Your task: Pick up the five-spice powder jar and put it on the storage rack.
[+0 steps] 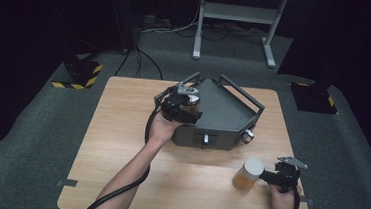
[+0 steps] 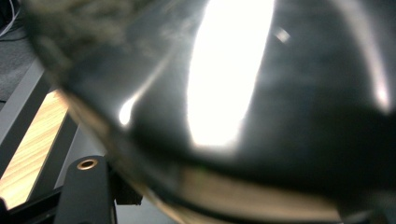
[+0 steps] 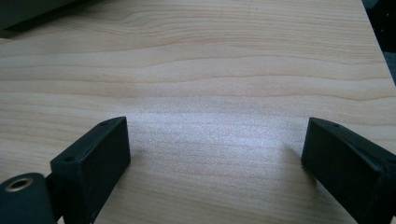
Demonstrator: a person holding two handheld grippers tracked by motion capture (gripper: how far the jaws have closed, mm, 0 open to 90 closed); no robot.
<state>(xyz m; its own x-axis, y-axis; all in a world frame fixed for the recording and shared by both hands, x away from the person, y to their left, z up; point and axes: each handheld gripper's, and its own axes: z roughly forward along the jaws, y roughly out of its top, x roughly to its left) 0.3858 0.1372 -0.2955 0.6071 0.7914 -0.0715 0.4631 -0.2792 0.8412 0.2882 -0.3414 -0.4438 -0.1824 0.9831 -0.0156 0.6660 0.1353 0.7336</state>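
Wooden surface [image 3: 210, 70] bare between wide-open right jaws, high view puts amber jar [image 1: 247, 174] just ahead of right gripper [image 1: 263, 176], left gripper [image 1: 189, 105] clamped on dark jar [image 2: 261, 107] over grey tray [image 1: 228, 110], glossy blur up close.

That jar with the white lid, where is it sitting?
In the high view the jar stands upright near the table's front right corner, just left of the right claw and in front of the grey tray.

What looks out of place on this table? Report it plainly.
Nothing is spilled or damaged. Only the grey box sits askew, turned at an angle to the table edges. The amber jar stands upright by the right gripper.
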